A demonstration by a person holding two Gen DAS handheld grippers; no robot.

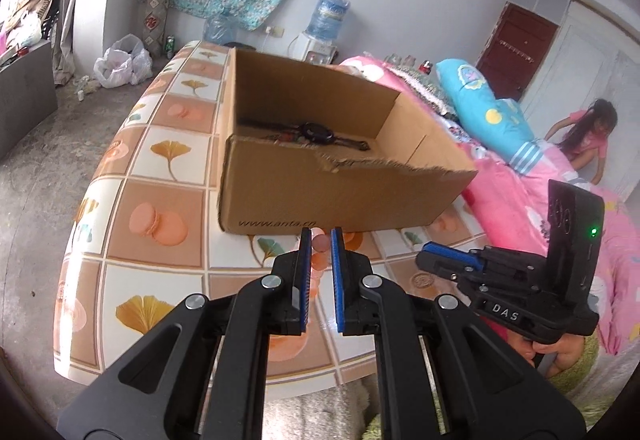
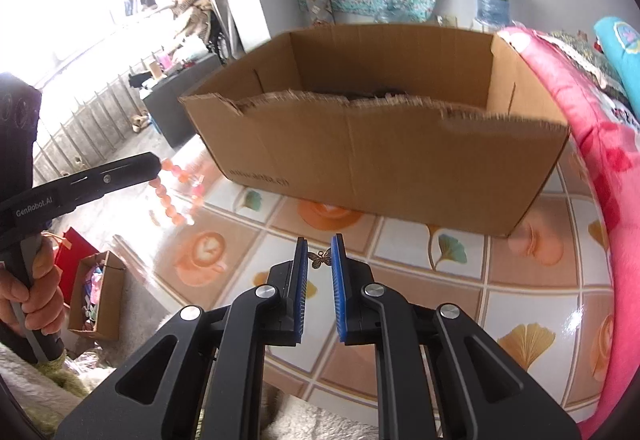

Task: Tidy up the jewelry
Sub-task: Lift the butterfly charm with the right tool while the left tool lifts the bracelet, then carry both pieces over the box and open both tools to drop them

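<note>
An open cardboard box stands on the patterned tabletop; it also shows in the right wrist view. A dark watch lies inside it. My left gripper is shut on a pink bead bracelet, which hangs from its tip in the right wrist view, just in front of the box. My right gripper is shut on a small bronze butterfly charm, held above the table in front of the box. It shows at the right in the left wrist view.
A pink quilt and blue pillow lie on a bed right of the table. A child bends at the far right. A small box of items sits on the floor at left. Water bottles stand by the back wall.
</note>
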